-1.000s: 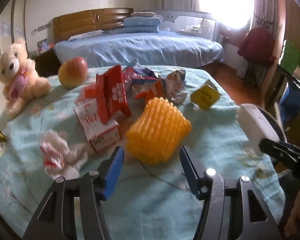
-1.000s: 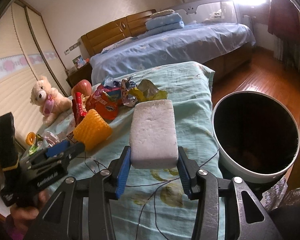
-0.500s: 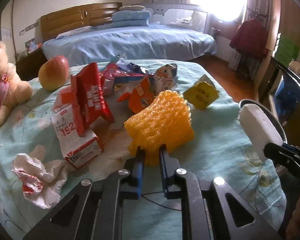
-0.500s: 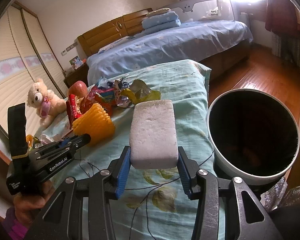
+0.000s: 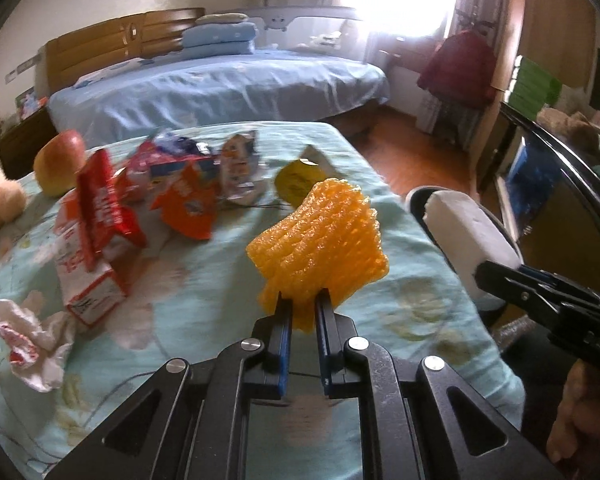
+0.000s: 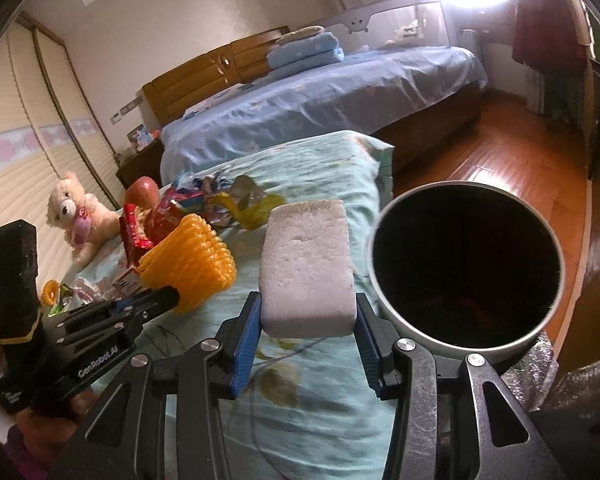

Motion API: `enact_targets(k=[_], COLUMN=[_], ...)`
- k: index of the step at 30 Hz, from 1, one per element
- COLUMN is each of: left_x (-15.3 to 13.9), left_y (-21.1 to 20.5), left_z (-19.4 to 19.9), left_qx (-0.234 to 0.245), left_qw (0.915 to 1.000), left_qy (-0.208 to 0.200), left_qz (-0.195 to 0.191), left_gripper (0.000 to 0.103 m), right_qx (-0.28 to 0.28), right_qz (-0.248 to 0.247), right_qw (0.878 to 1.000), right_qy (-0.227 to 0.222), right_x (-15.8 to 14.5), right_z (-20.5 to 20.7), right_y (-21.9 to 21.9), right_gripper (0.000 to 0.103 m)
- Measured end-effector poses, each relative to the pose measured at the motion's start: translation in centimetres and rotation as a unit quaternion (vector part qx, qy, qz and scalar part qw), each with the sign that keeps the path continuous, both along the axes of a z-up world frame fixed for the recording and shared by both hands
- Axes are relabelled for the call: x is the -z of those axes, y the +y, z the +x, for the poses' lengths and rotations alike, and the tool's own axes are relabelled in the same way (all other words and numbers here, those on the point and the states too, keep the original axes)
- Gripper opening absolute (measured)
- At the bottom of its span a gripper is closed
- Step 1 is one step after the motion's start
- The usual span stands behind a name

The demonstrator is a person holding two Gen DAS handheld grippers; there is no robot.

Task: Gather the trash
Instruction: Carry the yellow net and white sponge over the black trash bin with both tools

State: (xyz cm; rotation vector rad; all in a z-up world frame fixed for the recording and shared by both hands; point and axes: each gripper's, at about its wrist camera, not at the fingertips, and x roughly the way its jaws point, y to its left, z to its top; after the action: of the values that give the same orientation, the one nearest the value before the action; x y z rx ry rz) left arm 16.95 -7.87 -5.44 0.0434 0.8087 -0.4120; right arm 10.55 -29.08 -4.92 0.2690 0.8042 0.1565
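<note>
My left gripper [image 5: 303, 307] is shut on an orange foam fruit net [image 5: 320, 248] and holds it above the light-blue tablecloth [image 5: 204, 292]; the net also shows in the right wrist view [image 6: 190, 262]. My right gripper [image 6: 307, 312] is shut on a white foam block [image 6: 306, 268], held beside the round white trash bin [image 6: 466, 268] with a dark inside. The block also shows in the left wrist view [image 5: 466, 236]. Snack wrappers [image 5: 184, 200], a red-and-white carton [image 5: 92, 240] and a crumpled tissue [image 5: 28, 336] lie on the cloth.
An apple [image 5: 58, 162] and a teddy bear [image 6: 80, 220] sit at the far left of the table. A blue bed [image 5: 220, 88] stands behind. Wooden floor [image 6: 500, 160] lies to the right of the table, around the bin.
My left gripper closed on the orange foam net and lifted it off the cloth. My right gripper carried the white foam block closer to the bin.
</note>
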Motion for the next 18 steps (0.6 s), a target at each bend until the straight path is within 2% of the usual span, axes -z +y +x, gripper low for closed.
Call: enact_targets(k=[18], left_x=[-1.3], left_y=[-6.7], left_z=[0.4], left_qx=[0.062], left_qw=[0.998], left_qy=[-0.008], left_qz=[0.01], left_gripper=[0.01], right_qx=[0.065], right_qz=[-0.022], right_qw=[0.998], right_qy=[0.011], right_x=[0.3], right_z=[0.0], right_y=[-6.5], right_gripper=[0.045])
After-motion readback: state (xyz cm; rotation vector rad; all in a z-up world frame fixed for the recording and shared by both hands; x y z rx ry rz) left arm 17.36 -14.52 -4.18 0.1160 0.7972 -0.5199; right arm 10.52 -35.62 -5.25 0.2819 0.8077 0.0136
